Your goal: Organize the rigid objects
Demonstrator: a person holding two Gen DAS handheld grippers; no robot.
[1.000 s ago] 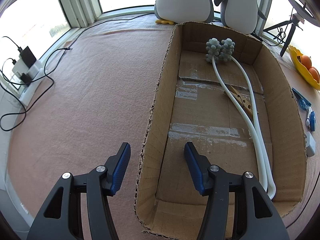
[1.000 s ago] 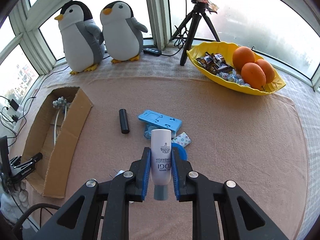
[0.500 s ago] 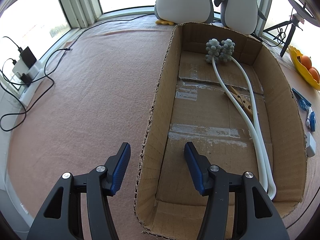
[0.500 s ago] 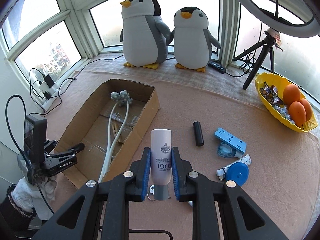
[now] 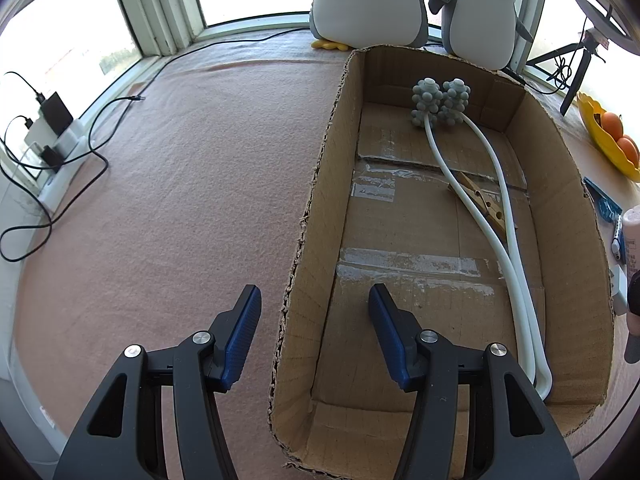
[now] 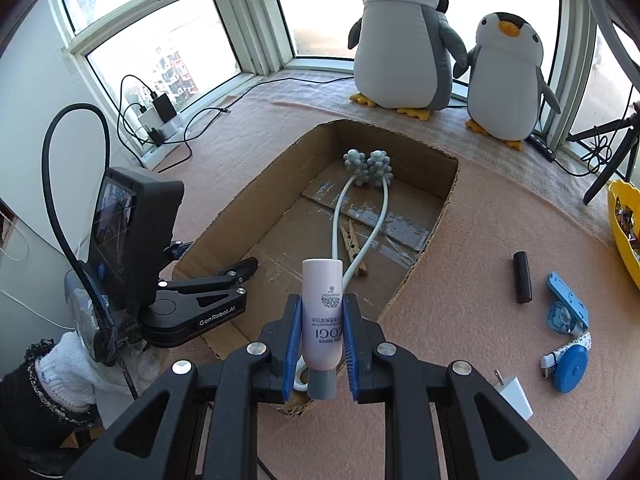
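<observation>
My right gripper [image 6: 320,312] is shut on a pale pink tube with a grey cap [image 6: 322,316], held above the near right edge of the open cardboard box [image 6: 440,216]. The box holds a white massager with grey knobbed balls [image 6: 368,168] and a wooden clothespin [image 6: 352,246]. My left gripper [image 5: 314,312] is open and empty, its jaws either side of the box's left wall [image 5: 316,208]. The tube's tip shows at the right edge of the left wrist view [image 5: 632,236].
On the pink cloth right of the box lie a black cylinder [image 6: 522,277], a blue holder [image 6: 568,306], a blue tape measure [image 6: 572,368] and a white charger [image 6: 512,394]. Two plush penguins [image 6: 400,40] stand behind. A yellow fruit bowl [image 5: 600,132] sits far right. Cables and chargers [image 5: 48,120] lie left.
My right gripper has swung left with the tube, from over the loose items to over the box's near edge. The left gripper has not moved.
</observation>
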